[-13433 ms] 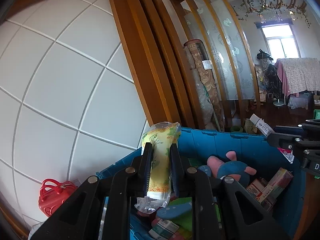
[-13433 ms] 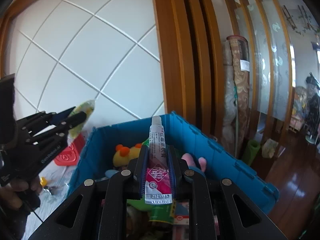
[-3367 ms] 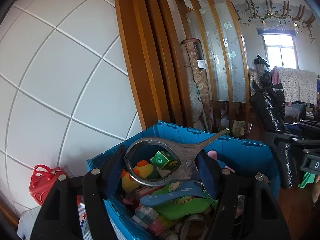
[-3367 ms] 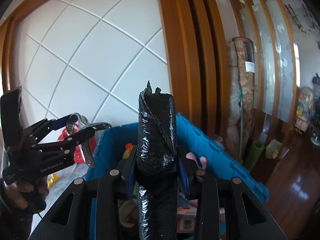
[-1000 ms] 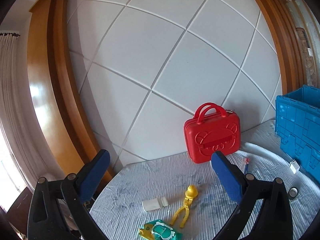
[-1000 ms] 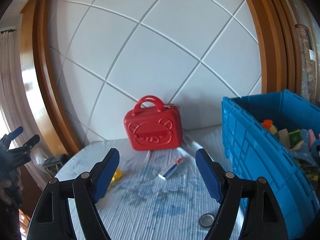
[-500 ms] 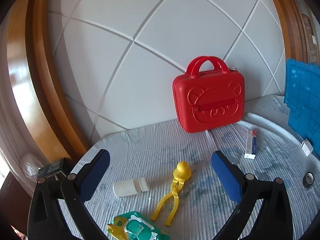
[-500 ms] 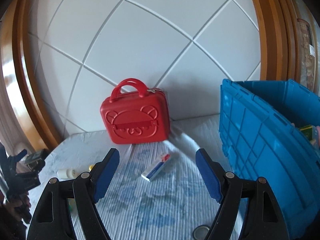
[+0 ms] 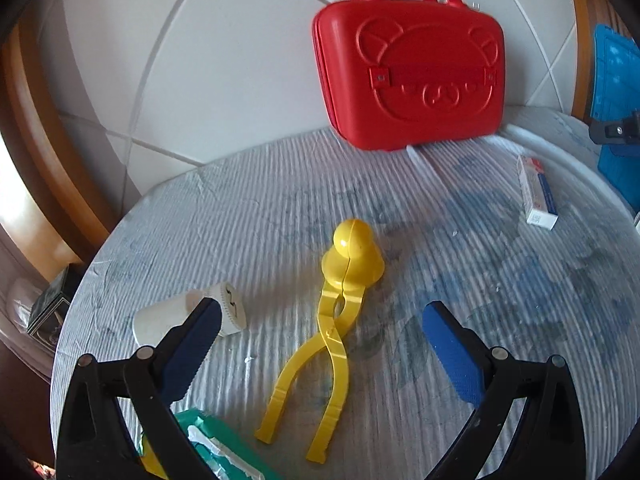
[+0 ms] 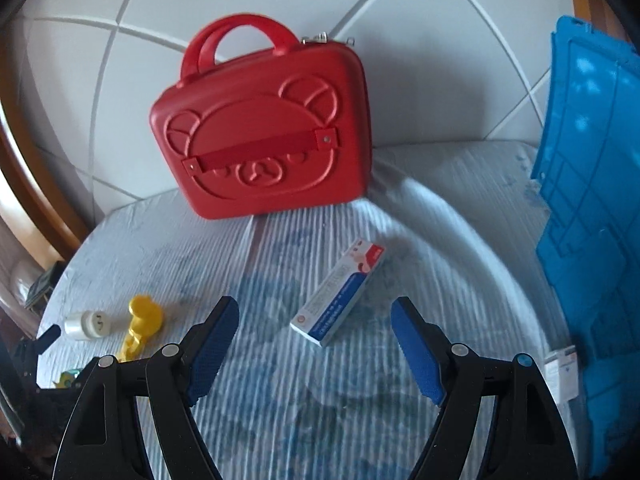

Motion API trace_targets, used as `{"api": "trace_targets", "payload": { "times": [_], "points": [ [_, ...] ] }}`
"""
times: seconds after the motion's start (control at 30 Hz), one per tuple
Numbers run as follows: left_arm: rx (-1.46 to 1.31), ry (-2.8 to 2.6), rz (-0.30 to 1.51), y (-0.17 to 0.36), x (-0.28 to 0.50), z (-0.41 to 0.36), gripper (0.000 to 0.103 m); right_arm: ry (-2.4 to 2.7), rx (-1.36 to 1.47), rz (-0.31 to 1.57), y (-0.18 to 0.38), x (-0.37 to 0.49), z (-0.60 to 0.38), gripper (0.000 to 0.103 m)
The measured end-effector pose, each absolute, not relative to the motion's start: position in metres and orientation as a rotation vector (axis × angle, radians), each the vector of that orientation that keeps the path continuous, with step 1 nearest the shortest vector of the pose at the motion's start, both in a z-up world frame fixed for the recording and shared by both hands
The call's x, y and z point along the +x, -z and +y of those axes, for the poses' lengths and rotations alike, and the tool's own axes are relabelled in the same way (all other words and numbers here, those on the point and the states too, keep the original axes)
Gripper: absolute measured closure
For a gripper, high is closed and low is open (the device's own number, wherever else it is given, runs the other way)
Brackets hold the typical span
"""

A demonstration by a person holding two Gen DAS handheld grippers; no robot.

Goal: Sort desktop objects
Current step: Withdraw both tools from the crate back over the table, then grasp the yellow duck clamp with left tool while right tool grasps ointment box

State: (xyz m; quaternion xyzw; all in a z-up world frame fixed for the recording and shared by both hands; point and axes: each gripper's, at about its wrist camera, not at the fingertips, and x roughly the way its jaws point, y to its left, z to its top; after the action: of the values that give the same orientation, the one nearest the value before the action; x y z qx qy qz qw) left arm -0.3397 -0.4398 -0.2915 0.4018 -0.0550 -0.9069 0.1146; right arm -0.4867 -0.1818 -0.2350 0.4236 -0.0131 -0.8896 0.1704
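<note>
Round table (image 9: 500, 320), striped pale cloth with blue smudges, white panelled wall behind it. Blue crate (image 10: 592, 216) stands at the table's right edge, tall ribbed wall, contents not visible in either view. Red bear-face case (image 10: 260, 136) upright at the far side against the wall, handles up, strap across the front.

Right gripper (image 10: 314, 330) angled down at the table, blue pads spread wide, nothing between them touching. Left gripper (image 9: 320, 328) likewise spread wide and empty, angled down.

Yellow duck tongs (image 9: 336, 312) lie flat mid-table, duck-shaped head at the far end, handles toward the near edge. The two head halves sit pressed together, seam closed, pinching nothing; handles cross once, then splay apart at the near ends. They lie between the left gripper's pads in the left wrist view, not touched by either pad.

Red-white-blue carton (image 10: 340, 294) lies flat on the diagonal, right of the tongs and well apart from them, near side of the red case, just beyond the right gripper's pads.

White bottle (image 9: 188, 316) on its side, left of the tongs, partly behind the left pad. Green wipes pack (image 9: 208, 446) at the near left edge, partly hidden by the gripper frame. Small white tag (image 10: 560, 376) by the crate's base, blurred. Dark box (image 9: 48, 312) off the table, far left.
</note>
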Motion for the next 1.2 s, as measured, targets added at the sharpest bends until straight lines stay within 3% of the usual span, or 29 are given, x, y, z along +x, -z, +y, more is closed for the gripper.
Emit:
{"api": "trace_targets", "payload": {
  "times": [0.23, 0.57, 0.6, 0.67, 0.7, 0.8, 0.87, 0.9, 1.2],
  "points": [
    [1.301, 2.64, -0.123, 0.324, -0.367, -0.458, 0.0, 2.51, 1.378, -0.053, 0.285, -0.536, -0.207, 0.024],
    [1.427, 2.645, -0.014, 0.346, -0.38, -0.466, 0.018, 2.539, 1.508, 0.001, 0.326, -0.572, -0.225, 0.025],
    [1.43, 2.645, 0.01, 0.346, -0.38, -0.468, 0.019, 2.531, 1.524, 0.02, 0.329, -0.574, -0.227, 0.029],
    [1.437, 2.647, 0.036, 0.346, -0.379, -0.47, 0.021, 2.527, 1.533, 0.077, 0.335, -0.577, -0.233, 0.051],
    [1.44, 2.648, 0.049, 0.346, -0.38, -0.471, 0.022, 2.522, 1.527, 0.115, 0.336, -0.577, -0.236, 0.055],
    [1.456, 2.667, 0.118, 0.346, -0.38, -0.472, 0.042, 2.494, 1.527, 0.179, 0.343, -0.576, -0.24, 0.064],
    [1.468, 2.68, 0.106, 0.344, -0.38, -0.469, 0.064, 2.481, 1.516, 0.211, 0.345, -0.572, -0.239, 0.064],
    [1.478, 2.681, 0.097, 0.343, -0.38, -0.467, 0.069, 2.473, 1.512, 0.219, 0.344, -0.57, -0.238, 0.064],
    [1.47, 2.633, 0.075, 0.339, -0.365, -0.462, 0.069, 2.471, 1.419, 0.273, 0.329, -0.543, -0.226, 0.064]
  ]
}}
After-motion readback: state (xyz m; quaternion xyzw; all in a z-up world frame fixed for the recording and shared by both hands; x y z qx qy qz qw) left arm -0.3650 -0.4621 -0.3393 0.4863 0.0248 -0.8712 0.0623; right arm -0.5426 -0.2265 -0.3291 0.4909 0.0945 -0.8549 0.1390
